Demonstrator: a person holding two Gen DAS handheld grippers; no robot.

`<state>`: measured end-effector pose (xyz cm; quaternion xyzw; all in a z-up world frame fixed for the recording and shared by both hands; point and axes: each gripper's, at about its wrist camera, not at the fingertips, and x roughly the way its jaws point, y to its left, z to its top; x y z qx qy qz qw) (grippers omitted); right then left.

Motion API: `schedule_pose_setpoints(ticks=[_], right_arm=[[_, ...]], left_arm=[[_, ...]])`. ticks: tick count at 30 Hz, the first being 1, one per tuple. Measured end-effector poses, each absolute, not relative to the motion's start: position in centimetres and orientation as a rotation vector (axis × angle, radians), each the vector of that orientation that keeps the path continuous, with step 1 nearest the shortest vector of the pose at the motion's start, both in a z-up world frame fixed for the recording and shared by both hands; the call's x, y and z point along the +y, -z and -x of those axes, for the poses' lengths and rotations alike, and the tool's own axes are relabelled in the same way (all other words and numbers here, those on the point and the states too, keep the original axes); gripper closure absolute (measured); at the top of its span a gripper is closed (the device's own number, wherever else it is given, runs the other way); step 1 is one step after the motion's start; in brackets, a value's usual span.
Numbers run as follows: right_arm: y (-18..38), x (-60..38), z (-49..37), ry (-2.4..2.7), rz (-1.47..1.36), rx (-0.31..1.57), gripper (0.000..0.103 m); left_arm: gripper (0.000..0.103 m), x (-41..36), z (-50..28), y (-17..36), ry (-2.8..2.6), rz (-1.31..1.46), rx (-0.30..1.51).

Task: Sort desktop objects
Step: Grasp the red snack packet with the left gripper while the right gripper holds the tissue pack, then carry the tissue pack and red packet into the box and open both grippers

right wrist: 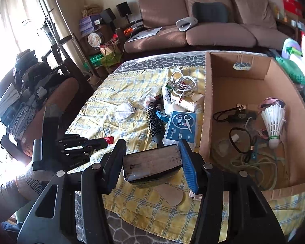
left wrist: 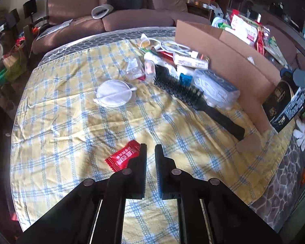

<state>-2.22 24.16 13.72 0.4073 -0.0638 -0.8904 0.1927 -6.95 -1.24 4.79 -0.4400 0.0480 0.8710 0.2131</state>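
Your left gripper (left wrist: 150, 149) sits low in the middle of its view, jaws drawn nearly together with nothing between them. The red sachet (left wrist: 124, 155) lies flat on the yellow checked tablecloth (left wrist: 71, 122), just left of the left finger and partly hidden behind it.

Your right gripper (right wrist: 152, 160) is clamped on a dark box (right wrist: 152, 165), the black finger on one side and the blue pad on the other, low centre in its view, over the tablecloth just left of the cardboard box (right wrist: 205, 101).

Inside that cardboard box, on the right of the frame, lie a shuttlecock (right wrist: 274, 122) and tangled cables (right wrist: 250, 140). Left of the box wall, a black hairbrush (left wrist: 191, 99), a blue floss-pick pack (right wrist: 181, 126) and a white face mask (left wrist: 113, 95) rest on the cloth, with a coiled white cable (right wrist: 183, 84) further up.
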Motion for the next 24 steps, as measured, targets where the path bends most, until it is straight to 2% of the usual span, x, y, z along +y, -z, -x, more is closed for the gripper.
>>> schedule_pose_setpoints(ticks=[1,2,3,4,6,7,8,12,15,20,24], right_arm=[[-13.9,24.2,2.1,2.5,-1.137,-0.179,0.053],[-14.0,24.1,2.1,2.5,-1.133,-0.177,0.053],[-14.1,24.1,2.1,2.499,-1.131,-0.175,0.053],[-14.1,24.0,2.2,2.498,-1.13,-0.174,0.053],[-13.9,23.7,2.3,2.494,-1.131,-0.179,0.053],[-13.8,23.6,2.3,2.492,-1.132,-0.181,0.053],[-13.6,23.4,2.4,2.487,-1.136,-0.184,0.053],[-13.1,22.7,2.5,2.469,-1.15,-0.172,0.053],[-12.8,22.4,2.6,2.459,-1.159,-0.162,0.053],[-13.2,21.9,2.8,2.452,-1.158,-0.134,0.053],[-13.7,22.1,3.3,2.457,-1.166,-0.111,0.053]], left_arm=[[0.07,-1.9,7.3,-5.3,-2.42,1.224,0.096],[0.038,-2.4,7.8,-5.6,-2.428,1.233,0.08],[0.028,-2.7,8.2,-5.7,-2.438,1.238,0.08],[0.023,-2.8,8.6,-5.6,-2.447,1.248,0.091],[0.025,-2.5,9.4,-5.0,-2.439,1.297,0.106],[0.028,-2.1,9.7,-4.5,-2.434,1.318,0.127],[0.036,-1.5,9.9,-3.9,-2.431,1.339,0.171],[0.045,0.4,10.0,-1.6,-2.387,1.392,0.275],[0.086,0.3,9.4,-1.4,-2.387,1.355,0.284],[0.085,-1.1,9.0,-2.6,-2.402,1.321,0.258],[0.085,-0.8,8.7,-5.7,-2.39,1.256,0.19]])
